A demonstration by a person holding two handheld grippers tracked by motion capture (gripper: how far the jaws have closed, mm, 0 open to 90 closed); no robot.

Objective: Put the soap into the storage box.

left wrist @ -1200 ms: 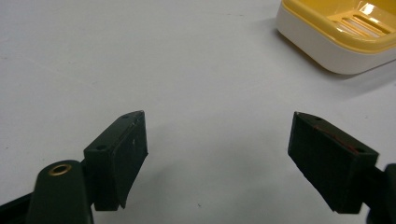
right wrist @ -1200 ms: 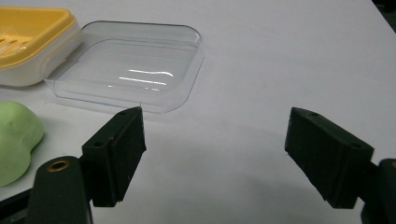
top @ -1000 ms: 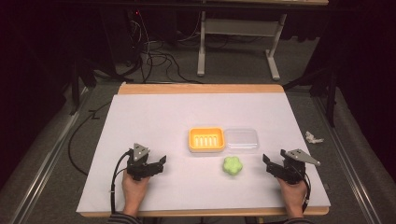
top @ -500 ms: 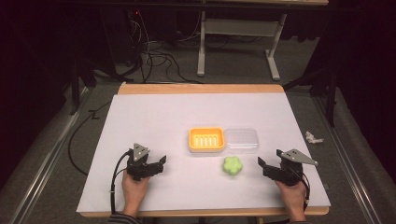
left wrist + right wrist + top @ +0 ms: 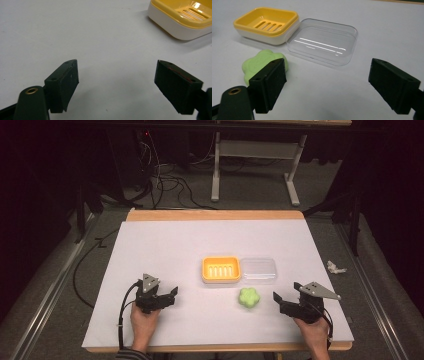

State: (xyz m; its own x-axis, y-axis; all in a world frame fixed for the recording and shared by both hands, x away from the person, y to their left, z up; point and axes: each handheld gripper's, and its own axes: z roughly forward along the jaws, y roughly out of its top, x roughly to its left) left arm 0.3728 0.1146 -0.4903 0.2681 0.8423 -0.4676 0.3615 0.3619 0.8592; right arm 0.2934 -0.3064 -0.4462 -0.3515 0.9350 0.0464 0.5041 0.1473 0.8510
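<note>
A yellow soap dish [image 5: 221,269] [image 5: 267,25] [image 5: 185,17] with a slotted tray sits mid-table, its clear lid [image 5: 258,269] [image 5: 323,41] lying open at its right side. A green flower-shaped soap [image 5: 248,297] [image 5: 259,65] lies on the white table just in front of the lid. My right gripper [image 5: 280,301] [image 5: 327,85] is open, low over the table to the right of the soap, its left jaw partly covering the soap in the right gripper view. My left gripper [image 5: 170,295] [image 5: 116,85] is open and empty at the front left, well short of the dish.
The white table top [image 5: 165,250] has a wooden far edge [image 5: 215,215]. A crumpled white scrap [image 5: 335,267] lies off the table's right side. Cables [image 5: 165,180] and a desk frame [image 5: 255,155] stand on the floor beyond.
My right gripper has shifted left toward the green soap. The left gripper, dish, lid and soap have stayed put.
</note>
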